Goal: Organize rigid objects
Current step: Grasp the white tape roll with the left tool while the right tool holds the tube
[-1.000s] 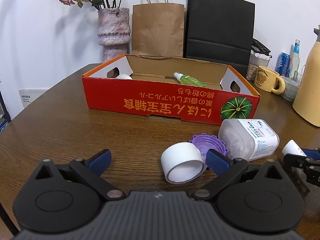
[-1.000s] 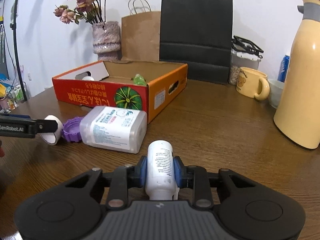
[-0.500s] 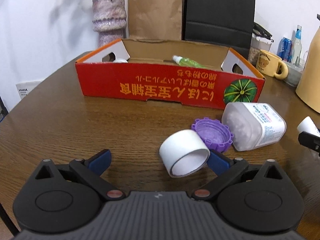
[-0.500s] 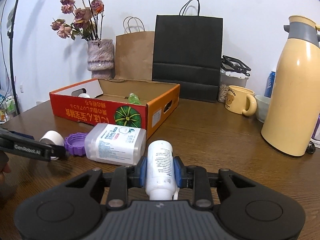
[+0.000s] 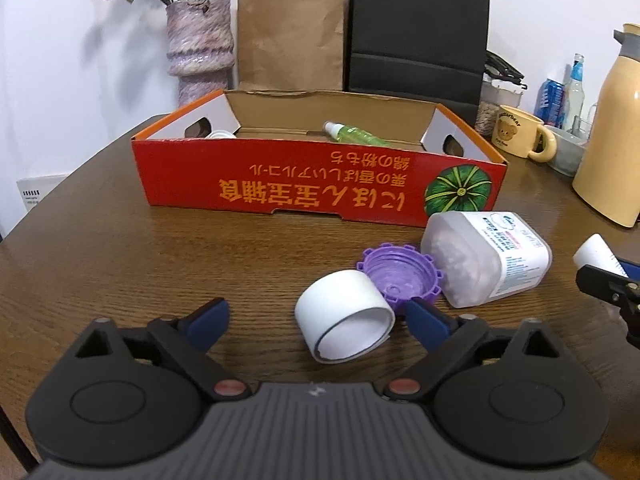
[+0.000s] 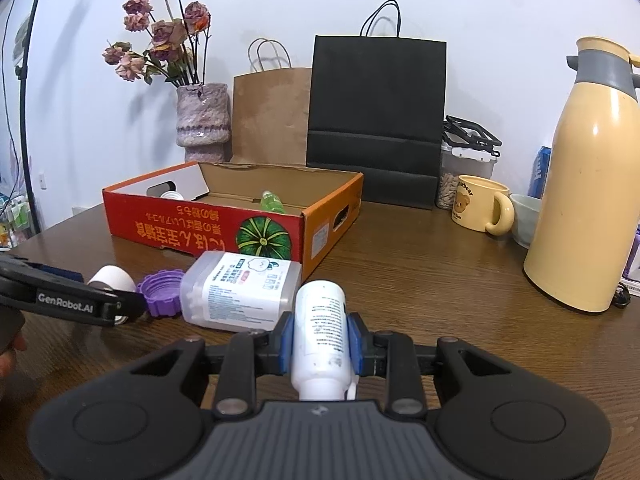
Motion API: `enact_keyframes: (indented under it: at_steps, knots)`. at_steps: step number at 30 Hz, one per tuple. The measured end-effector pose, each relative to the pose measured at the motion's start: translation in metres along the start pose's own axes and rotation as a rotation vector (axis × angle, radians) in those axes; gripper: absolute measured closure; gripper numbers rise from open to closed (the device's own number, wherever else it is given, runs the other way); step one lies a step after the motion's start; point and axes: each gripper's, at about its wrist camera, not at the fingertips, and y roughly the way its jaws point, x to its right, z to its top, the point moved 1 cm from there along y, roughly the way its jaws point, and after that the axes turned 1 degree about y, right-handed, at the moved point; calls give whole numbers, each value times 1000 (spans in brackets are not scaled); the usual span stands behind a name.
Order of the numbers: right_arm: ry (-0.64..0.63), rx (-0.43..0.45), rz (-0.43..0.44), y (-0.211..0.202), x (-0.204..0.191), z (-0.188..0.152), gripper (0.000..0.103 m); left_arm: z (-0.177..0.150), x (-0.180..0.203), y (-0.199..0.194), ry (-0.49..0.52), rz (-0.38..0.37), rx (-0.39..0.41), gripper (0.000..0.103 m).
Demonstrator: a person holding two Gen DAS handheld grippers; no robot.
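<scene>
Closing L gripper (image 5: 316, 314) round tape roll (image 5: 344, 322) (not gripped).

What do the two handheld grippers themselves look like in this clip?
Both look alike: matte black plastic bodies with a ribbed grey centre plate, round black discs either side, angular black linkage arms with metal pivot pins, and blue pads at the tips. The left gripper shows white "GenRobot.AI" lettering on its finger in the right wrist view. The right gripper matches.

My right gripper (image 6: 320, 340) clamps a white bottle (image 6: 320, 328). Ahead on the table (image 6: 440, 280): clear jar (image 6: 240, 292), purple lid (image 6: 160, 292), red box (image 6: 200, 224).
</scene>
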Motion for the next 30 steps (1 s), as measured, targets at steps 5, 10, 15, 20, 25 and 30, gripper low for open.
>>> enact_keyframes:
  at_steps: [5,10,15,20,25,30]
  knots:
    - [0,2,-1,-1,-2,0,76,0,0,-1,-3,-14,1,38]
    - [9,3,4,-4,-8,-1,76,-1,0,-4,-1,-36,16,52]
    - [21,8,6,-6,-11,-2,76,-1,-1,-7,-5,-43,32,52]
    - [31,15,4,-8,-11,-2,76,-1,0,-12,0,-46,54,52]
    - [43,18,10,-9,-14,-3,76,-1,-2,-17,-3,-42,75,52]
    - [45,24,11,-9,-20,-2,76,0,-3,-22,-7,-31,100,52]
